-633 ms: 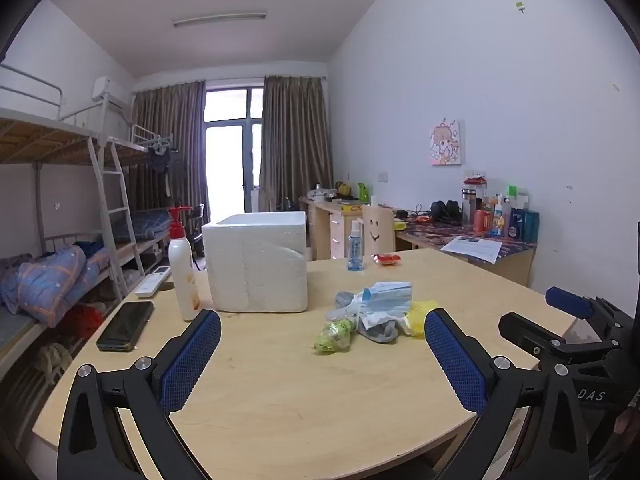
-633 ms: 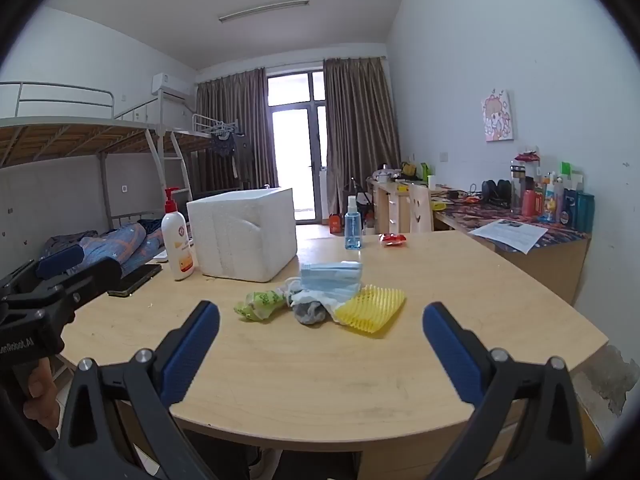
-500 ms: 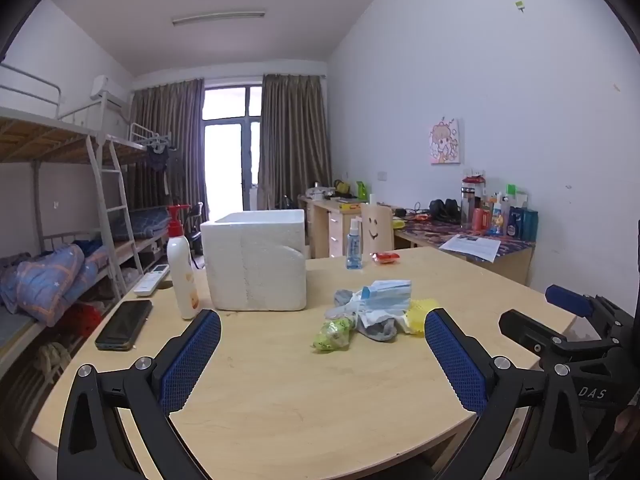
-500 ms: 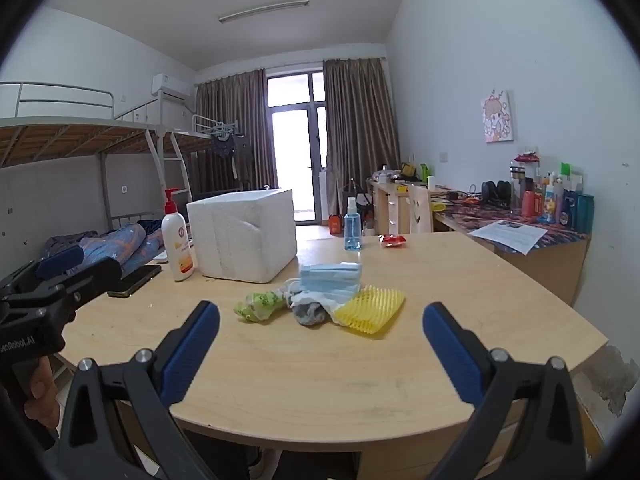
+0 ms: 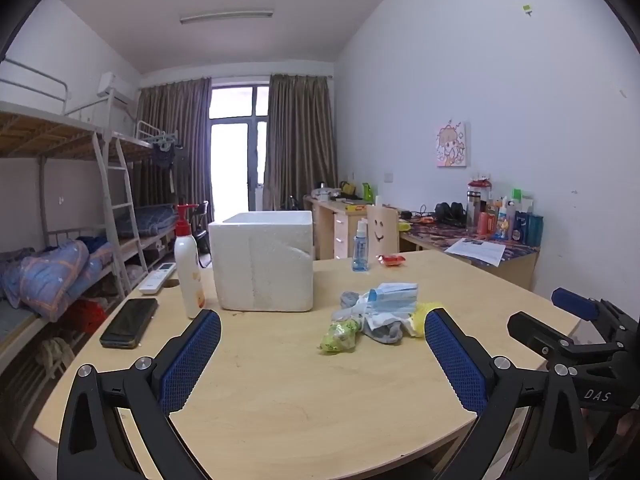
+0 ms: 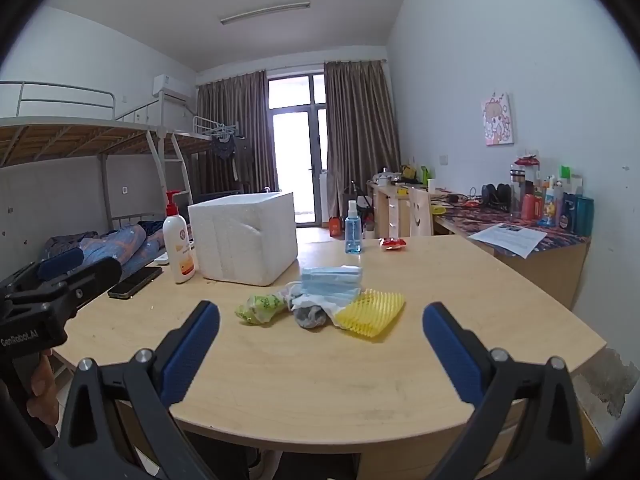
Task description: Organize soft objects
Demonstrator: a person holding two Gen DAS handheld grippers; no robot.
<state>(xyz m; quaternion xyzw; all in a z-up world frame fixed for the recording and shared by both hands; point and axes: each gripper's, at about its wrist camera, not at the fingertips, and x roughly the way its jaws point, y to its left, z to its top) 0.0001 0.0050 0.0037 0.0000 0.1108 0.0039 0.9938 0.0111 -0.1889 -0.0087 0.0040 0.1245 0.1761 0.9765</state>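
A small heap of soft things lies mid-table: blue face masks (image 5: 394, 294) (image 6: 331, 277), a grey sock (image 5: 386, 330) (image 6: 310, 316), a green crumpled bag (image 5: 338, 334) (image 6: 260, 307) and a yellow foam net (image 6: 370, 312) (image 5: 420, 318). A white foam box (image 5: 264, 260) (image 6: 244, 236) stands behind it to the left. My left gripper (image 5: 320, 356) and right gripper (image 6: 320, 352) are both open and empty, held above the near table edge, short of the heap.
A lotion pump bottle (image 5: 189, 268), a black phone (image 5: 129, 322) and a remote (image 5: 157, 278) sit left on the wooden table (image 5: 280, 400). A blue spray bottle (image 6: 353, 228) and red wrapper (image 6: 393, 243) stand at the back. A bunk bed is left, desks right.
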